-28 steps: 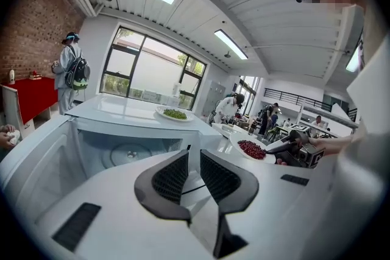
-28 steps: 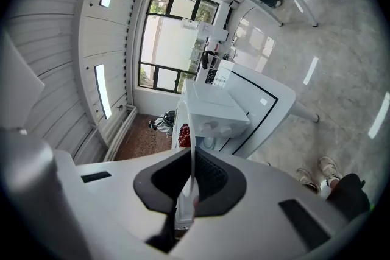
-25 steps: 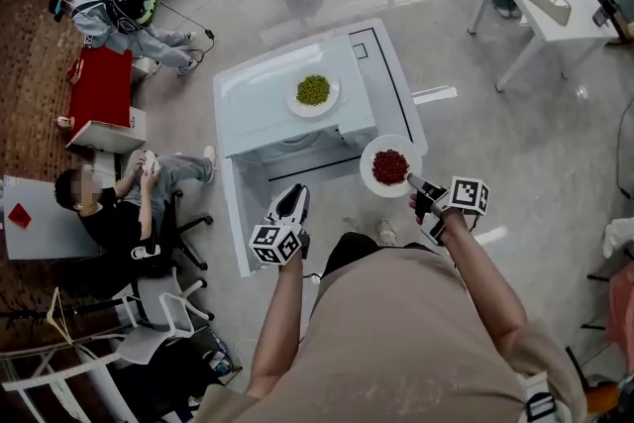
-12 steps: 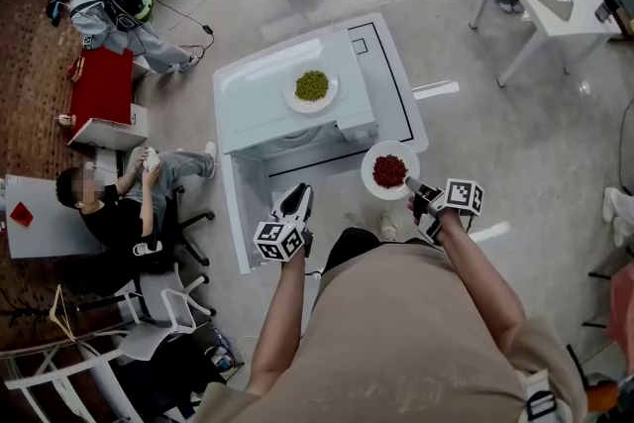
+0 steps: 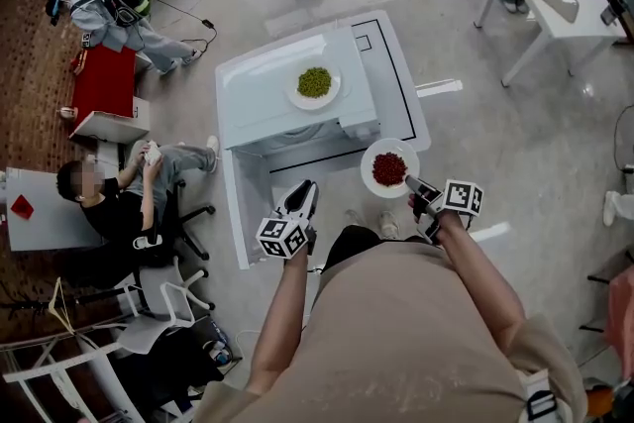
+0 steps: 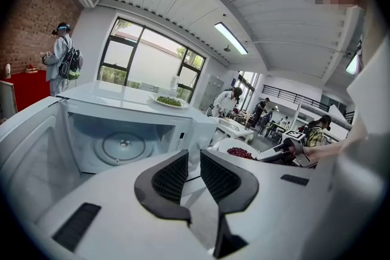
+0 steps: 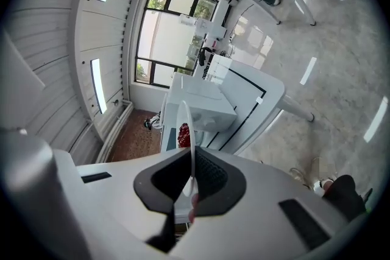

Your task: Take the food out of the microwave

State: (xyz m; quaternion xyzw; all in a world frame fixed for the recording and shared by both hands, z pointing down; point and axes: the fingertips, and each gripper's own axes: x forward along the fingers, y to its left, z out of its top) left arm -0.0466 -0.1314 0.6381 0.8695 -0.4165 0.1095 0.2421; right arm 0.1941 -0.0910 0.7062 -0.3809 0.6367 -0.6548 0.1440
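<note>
Right gripper was clamped tight on the rim of the plate of red food. The plate stuck out toward 10 o'clock from the jaws, clear of the microwave and over the table's near-right corner. Left gripper sat empty at the plate's 8 o'clock, jaws barely apart.

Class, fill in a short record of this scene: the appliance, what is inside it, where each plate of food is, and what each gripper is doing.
Appliance: white microwave standing open on a white table
Inside: bare turntable, no food
Green food: plate of green food on top of the microwave
Red food: plate of red food outside the microwave, held by its rim
Right hand: right gripper shut on that plate's rim
Left hand: left gripper with jaws apart and nothing between them, facing the open microwave
</note>
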